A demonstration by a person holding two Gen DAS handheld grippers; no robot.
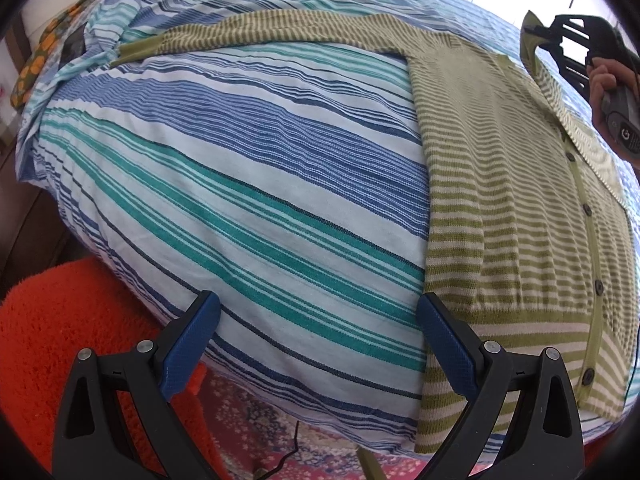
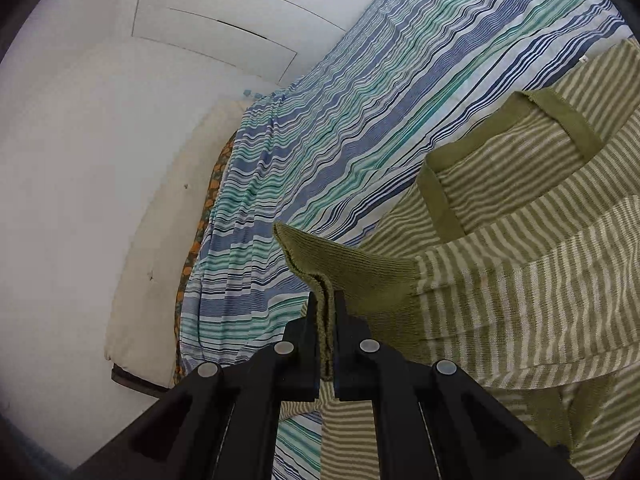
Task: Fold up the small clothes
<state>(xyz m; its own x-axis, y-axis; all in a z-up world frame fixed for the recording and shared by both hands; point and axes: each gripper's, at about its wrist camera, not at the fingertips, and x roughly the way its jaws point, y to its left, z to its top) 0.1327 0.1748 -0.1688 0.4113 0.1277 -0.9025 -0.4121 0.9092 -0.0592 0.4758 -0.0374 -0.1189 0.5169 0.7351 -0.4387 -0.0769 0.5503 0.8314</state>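
Your right gripper point(image 2: 326, 312) pinches sleeve cuff point(image 2: 344, 276), raised over cardigan point(image 1: 520, 208) body; other sleeve point(image 1: 248, 32) stretches away; left gripper point(image 1: 320, 344), fingers spread, empty, nearer hem.

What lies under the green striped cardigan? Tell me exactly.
The green striped cardigan lies flat on the blue-and-teal striped bedsheet, which shows all round it. Anything beneath its body is covered. The right gripper holds one sleeve cuff clear of the sheet.

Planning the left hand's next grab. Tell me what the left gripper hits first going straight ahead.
Most likely the striped bedsheet: the open left gripper points there, with the green cardigan just right.
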